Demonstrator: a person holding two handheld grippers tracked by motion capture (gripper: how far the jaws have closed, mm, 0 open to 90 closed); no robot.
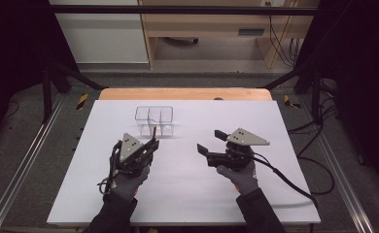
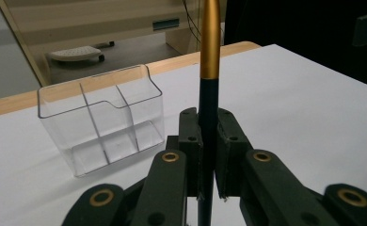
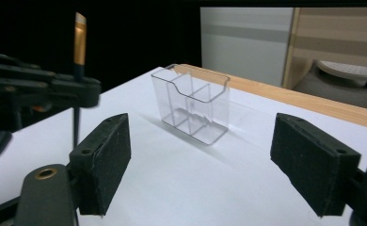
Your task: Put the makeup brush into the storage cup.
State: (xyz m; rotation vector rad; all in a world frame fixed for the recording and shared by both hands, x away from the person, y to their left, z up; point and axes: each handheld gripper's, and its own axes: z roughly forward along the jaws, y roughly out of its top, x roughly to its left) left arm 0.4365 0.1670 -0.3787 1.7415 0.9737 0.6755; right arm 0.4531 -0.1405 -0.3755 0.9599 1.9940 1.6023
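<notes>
A pen [image 2: 210, 42] with a gold upper part and a black lower part stands upright in my left gripper [image 2: 209, 141], which is shut on its black shaft. In the high view the left gripper [image 1: 153, 141] sits just in front of a clear plastic organizer [image 1: 154, 120] with three compartments, and the pen [image 1: 154, 130] rises beside the organizer's front wall. The organizer [image 2: 101, 117] is empty. My right gripper [image 1: 211, 141] is at the centre right of the white table [image 1: 187, 194], open, with nothing between its pads [image 3: 104, 160]. It faces the organizer [image 3: 193, 106] and the pen [image 3: 79, 42].
A wooden edge [image 1: 185, 93] borders the table's far side. Black frame rails [image 1: 46, 82] stand at the back corners, and cables [image 1: 318, 126] lie on the floor to the right. A wooden cabinet [image 1: 207, 29] stands beyond the table.
</notes>
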